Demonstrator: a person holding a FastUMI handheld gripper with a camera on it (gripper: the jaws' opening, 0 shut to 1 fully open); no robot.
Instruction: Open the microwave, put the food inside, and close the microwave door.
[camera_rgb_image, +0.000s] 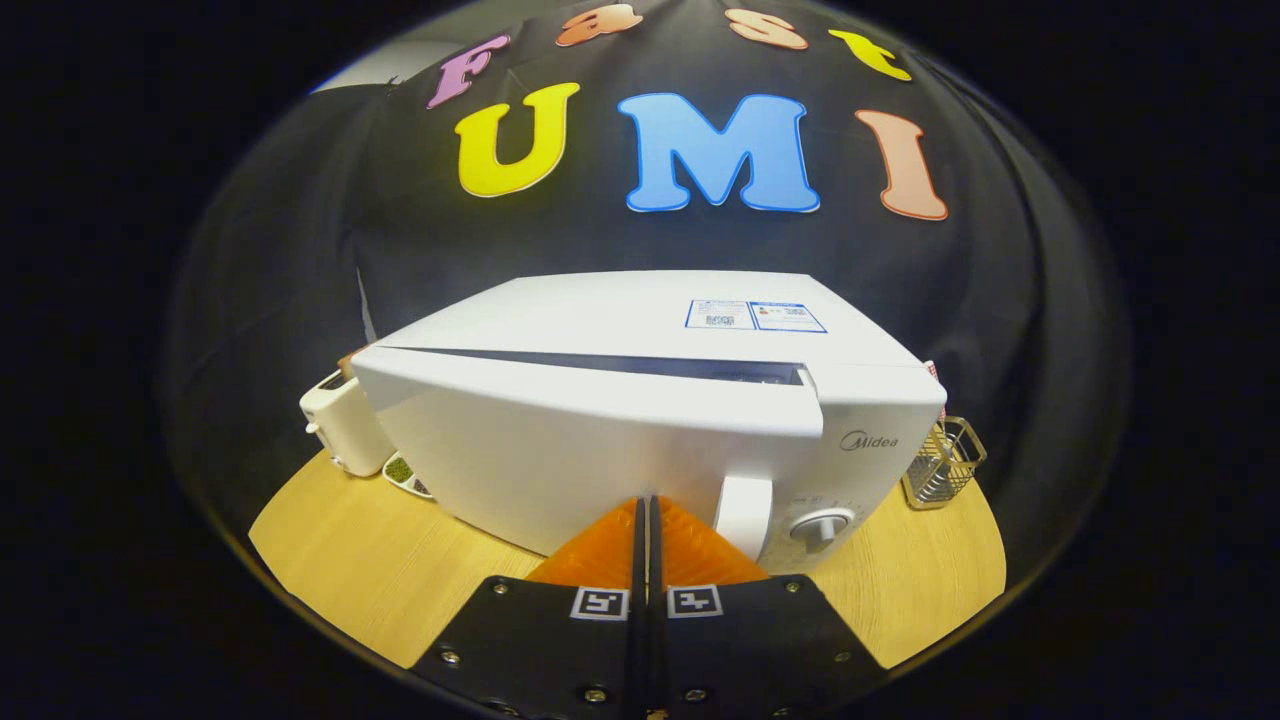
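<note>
A white microwave (640, 420) stands on the wooden table (360, 570), just ahead of my fingers. Its door (560, 440) stands slightly ajar, with a dark gap along its top edge. The door's white handle (743, 515) is just to the right of my fingertips. My gripper (646, 505) is shut, its two fingers pressed together with nothing between them, their tips touching or almost touching the lower front of the door. A round dial (822, 525) sits right of the handle.
A white toaster (340, 425) stands left of the microwave, with a small dish of green bits (405, 475) beside it. A wire basket (945, 465) stands to the microwave's right. Bare table shows on both sides of my fingers.
</note>
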